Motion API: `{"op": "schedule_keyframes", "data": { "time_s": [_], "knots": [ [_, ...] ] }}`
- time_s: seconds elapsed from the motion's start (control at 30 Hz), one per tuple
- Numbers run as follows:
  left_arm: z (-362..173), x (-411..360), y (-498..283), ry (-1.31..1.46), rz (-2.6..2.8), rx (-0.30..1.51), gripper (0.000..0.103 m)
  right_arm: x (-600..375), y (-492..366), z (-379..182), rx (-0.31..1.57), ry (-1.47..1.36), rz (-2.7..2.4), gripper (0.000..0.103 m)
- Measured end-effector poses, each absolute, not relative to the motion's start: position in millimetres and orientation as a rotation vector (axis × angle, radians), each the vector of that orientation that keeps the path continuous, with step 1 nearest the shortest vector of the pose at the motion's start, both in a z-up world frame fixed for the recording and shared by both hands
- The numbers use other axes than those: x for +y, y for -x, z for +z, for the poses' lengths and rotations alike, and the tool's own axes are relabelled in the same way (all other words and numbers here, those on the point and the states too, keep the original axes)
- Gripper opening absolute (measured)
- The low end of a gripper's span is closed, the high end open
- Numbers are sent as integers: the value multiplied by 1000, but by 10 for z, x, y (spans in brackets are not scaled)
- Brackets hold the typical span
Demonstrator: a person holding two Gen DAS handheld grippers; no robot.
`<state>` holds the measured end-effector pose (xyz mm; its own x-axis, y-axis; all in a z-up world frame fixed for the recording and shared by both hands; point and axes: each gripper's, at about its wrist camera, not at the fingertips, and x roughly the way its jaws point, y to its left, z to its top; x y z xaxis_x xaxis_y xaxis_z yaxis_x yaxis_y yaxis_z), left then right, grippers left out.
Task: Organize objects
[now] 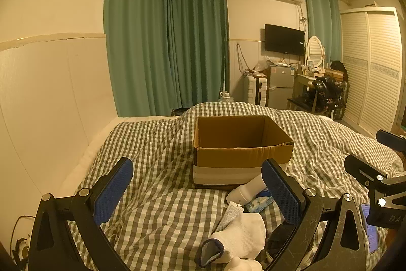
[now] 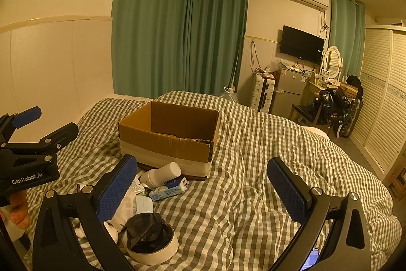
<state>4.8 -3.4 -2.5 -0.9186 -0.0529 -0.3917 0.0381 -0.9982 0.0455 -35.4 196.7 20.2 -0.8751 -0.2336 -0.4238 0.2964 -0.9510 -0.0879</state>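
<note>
Right wrist: both claws [image 2: 203,184] [image 1: 196,191] wide, empty.

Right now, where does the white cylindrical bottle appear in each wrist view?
Left wrist: white bottle lies lower centre-right, beside the right finger.
Right wrist: it lies centre-left, beyond the left finger.
Shared landmark: cardboard box, directly behind the bottle in both.

An open cardboard box [image 2: 167,139] is set upright on the checked quilt; a white bottle [image 2: 161,175], tissue packet [image 2: 168,189] and tape roll [image 2: 151,241] are scattered before it.
</note>
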Motion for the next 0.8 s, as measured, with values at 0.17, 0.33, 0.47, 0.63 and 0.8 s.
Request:
{"op": "schedule_keyframes", "data": {
  "time_s": [0.17, 0.33, 0.47, 0.63, 0.8],
  "knots": [
    [-25, -28, -52, -625, -3033, -53, 103, 1967, 352, 202, 227, -606, -2798, 103],
    [-25, -7, -60, -632, -3038, -58, 103, 1962, 329, 227, 252, -601, -2809, 103],
    [-29, 3, -68, -637, -3042, -60, 103, 1963, 328, 230, 251, -599, -2806, 103],
    [-27, 5, -70, -638, -3042, -58, 103, 1962, 329, 225, 250, -600, -2801, 103],
    [-19, 9, -75, -640, -3045, -48, 103, 1944, 322, 213, 253, -598, -2794, 103]
  ]
}}
